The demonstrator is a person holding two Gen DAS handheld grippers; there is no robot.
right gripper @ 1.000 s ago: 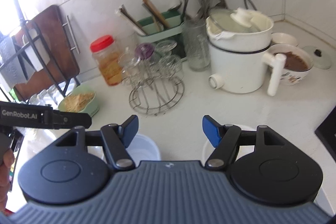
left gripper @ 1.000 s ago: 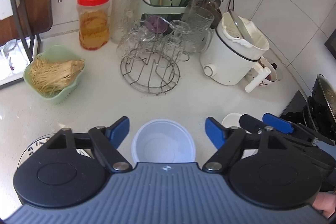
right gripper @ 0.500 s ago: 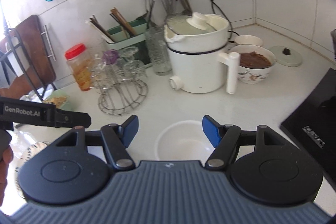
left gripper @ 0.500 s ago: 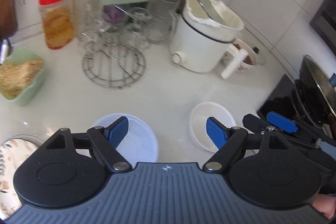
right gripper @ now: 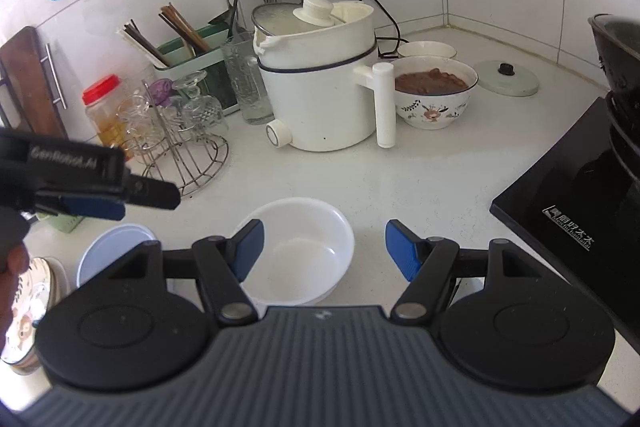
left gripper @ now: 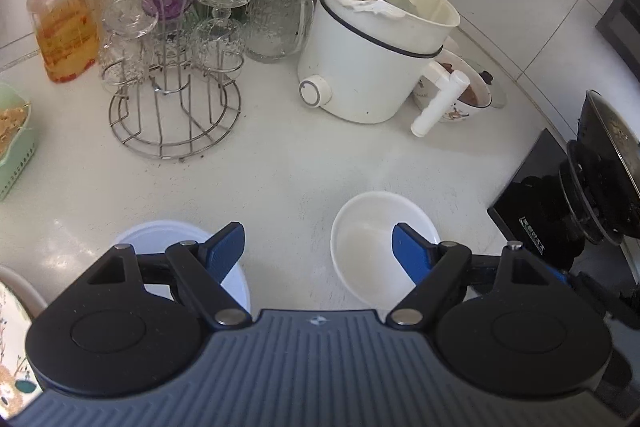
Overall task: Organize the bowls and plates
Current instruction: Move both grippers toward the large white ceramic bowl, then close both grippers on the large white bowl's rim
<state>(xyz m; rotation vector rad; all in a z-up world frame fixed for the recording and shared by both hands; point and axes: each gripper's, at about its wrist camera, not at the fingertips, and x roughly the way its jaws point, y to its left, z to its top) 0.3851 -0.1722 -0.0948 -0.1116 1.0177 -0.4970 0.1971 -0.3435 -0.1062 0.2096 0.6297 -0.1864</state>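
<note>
A white bowl (left gripper: 372, 243) sits on the white counter, with a bluish-white plastic bowl (left gripper: 160, 239) to its left. My left gripper (left gripper: 318, 247) is open and empty, above the gap between the two bowls, its right finger over the white bowl. My right gripper (right gripper: 324, 247) is open and empty; its left finger is over the white bowl (right gripper: 300, 247). The plastic bowl (right gripper: 108, 251) and a patterned plate (right gripper: 28, 303) lie at the left. The left gripper (right gripper: 120, 195) shows from the side there.
A white electric pot (right gripper: 320, 99) stands behind, with a bowl of brown food (right gripper: 436, 95), a lid (right gripper: 508, 77) and a glass rack (left gripper: 172, 75). A black induction cooker (right gripper: 580, 211) with a wok is at the right. A green basket (left gripper: 12, 143) is at the left.
Both grippers have swung right. The white bowl has come from the frame's edge to under my right gripper, and into my left view. Both stay open.
</note>
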